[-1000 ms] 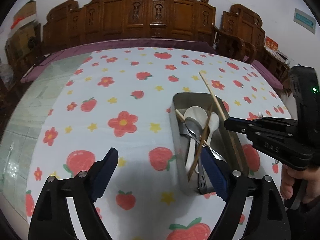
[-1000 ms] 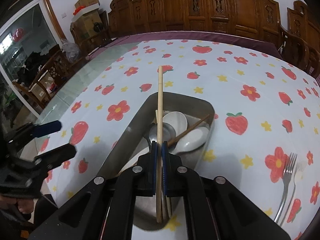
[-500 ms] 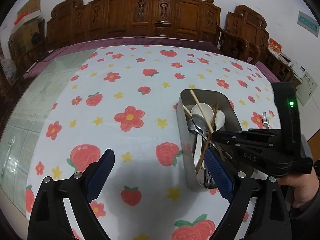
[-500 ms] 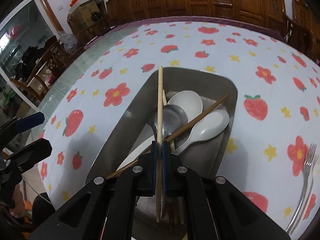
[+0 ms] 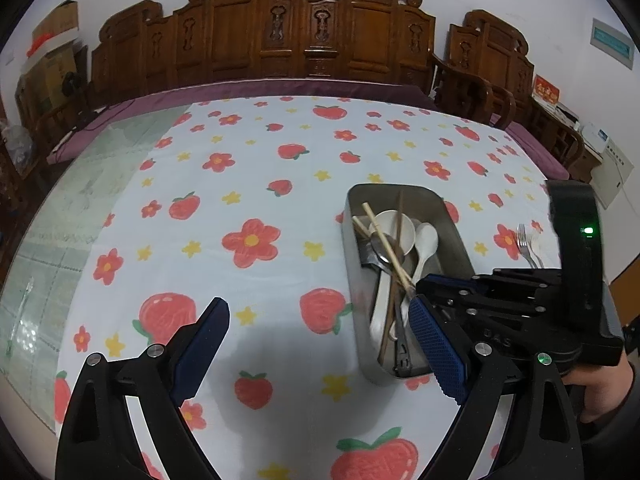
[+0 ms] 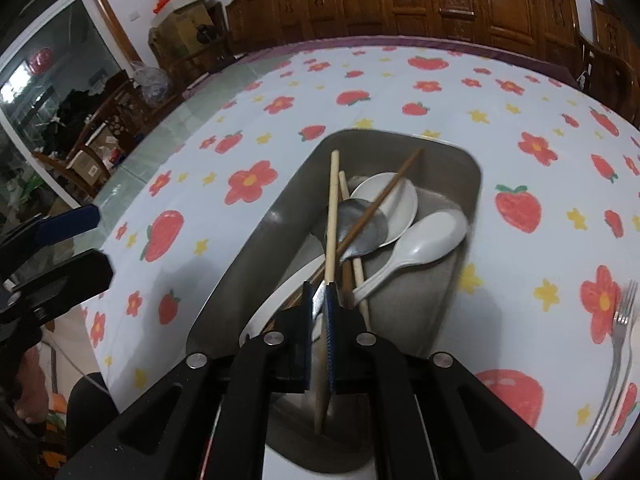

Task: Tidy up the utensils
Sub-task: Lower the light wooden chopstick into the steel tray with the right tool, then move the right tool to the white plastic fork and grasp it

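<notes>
A metal tray (image 6: 256, 240) on the strawberry-print cloth holds two white spoons (image 6: 432, 236), a metal spoon (image 6: 362, 228), a brown chopstick (image 6: 396, 180) and other pieces. My right gripper (image 6: 318, 292) hovers over the tray's near end, and its jaws are opening. A light wooden chopstick (image 6: 332, 208) runs between them and rests on the utensils, with a gap showing beside it. In the left wrist view the same tray (image 5: 456, 220), chopstick (image 5: 386, 242) and right gripper (image 5: 418, 292) appear. My left gripper (image 5: 316, 312) stands wide open and empty over the cloth, left of the tray.
A metal fork (image 6: 618, 332) lies on the cloth to the right of the tray, also seen as the fork (image 5: 526, 242). Carved wooden chairs (image 5: 312, 32) line the far edge of the table. A hand (image 5: 604, 392) holds the right gripper's handle.
The right gripper lowered the light chopstick into the tray, and its jaws have parted from a tight grip to a small gap. The left gripper has stayed open in place.
</notes>
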`<state>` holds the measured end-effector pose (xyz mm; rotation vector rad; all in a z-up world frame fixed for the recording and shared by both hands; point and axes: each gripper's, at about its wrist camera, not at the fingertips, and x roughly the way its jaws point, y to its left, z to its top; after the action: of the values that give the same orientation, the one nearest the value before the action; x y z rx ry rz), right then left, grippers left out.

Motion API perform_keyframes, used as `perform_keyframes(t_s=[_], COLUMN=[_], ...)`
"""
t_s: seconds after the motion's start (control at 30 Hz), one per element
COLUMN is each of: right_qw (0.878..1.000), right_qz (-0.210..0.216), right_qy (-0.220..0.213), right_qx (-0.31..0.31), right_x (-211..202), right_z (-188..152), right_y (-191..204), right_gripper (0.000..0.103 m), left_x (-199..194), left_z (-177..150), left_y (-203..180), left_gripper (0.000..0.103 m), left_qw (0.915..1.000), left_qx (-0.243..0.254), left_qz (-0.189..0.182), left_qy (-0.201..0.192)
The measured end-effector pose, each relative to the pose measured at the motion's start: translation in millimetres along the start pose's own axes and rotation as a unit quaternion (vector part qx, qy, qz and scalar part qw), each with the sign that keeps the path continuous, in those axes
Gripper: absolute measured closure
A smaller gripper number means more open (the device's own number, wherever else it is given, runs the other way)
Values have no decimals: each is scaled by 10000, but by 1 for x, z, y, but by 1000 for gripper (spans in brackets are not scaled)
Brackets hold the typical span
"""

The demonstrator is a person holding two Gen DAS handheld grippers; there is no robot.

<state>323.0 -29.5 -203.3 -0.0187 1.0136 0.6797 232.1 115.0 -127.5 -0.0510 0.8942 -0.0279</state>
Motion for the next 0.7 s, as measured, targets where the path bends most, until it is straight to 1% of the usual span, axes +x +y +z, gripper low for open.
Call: perform_keyframes(t_s=[0.07, 0.2, 0.27, 0.37, 0.5, 0.53, 0.6, 0.7], right_qw=[9999, 9996, 9989, 9976, 9955, 9949, 9936, 9913], right_qz=[37, -52, -106, -252, -509, -580, -738, -1018], right_qy=[-97, -287, -450, -627, -756, -791, -823, -801], right_qx=[-18, -58, -97, -152, -252, -255, -233, -211], right_x=[-10, -34, -53, -79, -107, -115, -127, -140], right_z=[0, 0, -2, -8, -20, -24, -32, -47], right_y=[-4, -13, -18, -28, -43, -48, -59, -80], right_gripper=[84, 84, 84, 84, 83, 82, 72, 68], left_x=[-1, -2, -3, -6, -9, -9, -9, -8], left_z=[1, 1, 2, 3, 4, 4, 5, 7], left_y=[-5, -17, -24, -35, -49, -53, -61, -74], left_gripper=[16, 16, 16, 16, 16, 16, 16, 16], left_qw=[10000, 10000, 9999, 9998, 9996, 9995, 9994, 9991], left_qx=[0, 32, 63, 98, 140, 157, 180, 216], left_qz=[-25, -71, -102, -147, -222, -240, -281, -333], left_qy=[-5, -17, -27, -60, -104, -113, -131, -166])
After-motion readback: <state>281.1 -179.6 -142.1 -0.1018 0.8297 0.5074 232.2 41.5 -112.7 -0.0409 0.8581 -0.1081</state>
